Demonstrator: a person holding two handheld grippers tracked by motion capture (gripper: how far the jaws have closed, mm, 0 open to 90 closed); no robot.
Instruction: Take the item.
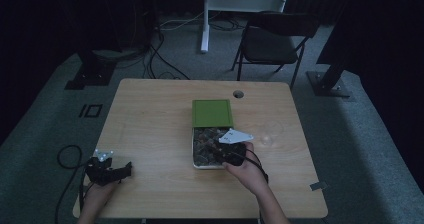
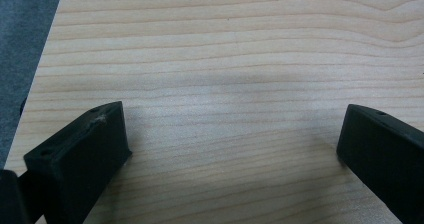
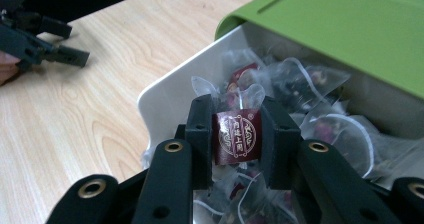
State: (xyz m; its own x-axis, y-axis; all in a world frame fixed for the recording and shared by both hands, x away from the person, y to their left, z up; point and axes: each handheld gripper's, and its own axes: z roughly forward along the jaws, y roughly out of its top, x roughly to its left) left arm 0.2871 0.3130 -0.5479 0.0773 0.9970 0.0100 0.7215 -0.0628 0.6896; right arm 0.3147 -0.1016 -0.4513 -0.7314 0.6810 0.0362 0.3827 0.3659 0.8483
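Tea bag packets fill the white box (image 3: pixel 165 91), and we see one of them pinched at its dark red label (image 3: pixel 236 136) between the two pads of the right claw (image 3: pixel 236 139). In the right gripper view that label sits dead centre between the jaws, which are closed firmly on it from 9 and 3 o'clock; they have just finished closing, with the label between them. We read the label as a small maroon tag with a pale ornamental print and a column of characters, its lower edge curling slightly. Behind it, toward 12 o'clock, hangs the clear mesh pouch of the held tea bag (image 3: pixel 245 96), and more translucent pouches with dark dried contents lie heaped in the box toward 2 and 4 o'clock. The green lid (image 3: pixel 340 31) stands over the far end of the box at 1 o'clock. In the high view we find the box (image 1: pixel 194 156) near the middle of the tabletop (image 1: pixel 150 114), the lid (image 1: pixel 212 113) adjoining it at 12 o'clock, and the right claw (image 1: pixel 220 150) over the box's right half. The left claw (image 1: pixel 127 169) rests well apart at 8 o'clock near the tabletop's edge; in its own view its jaws stand wide apart over bare wood with nothing between them.
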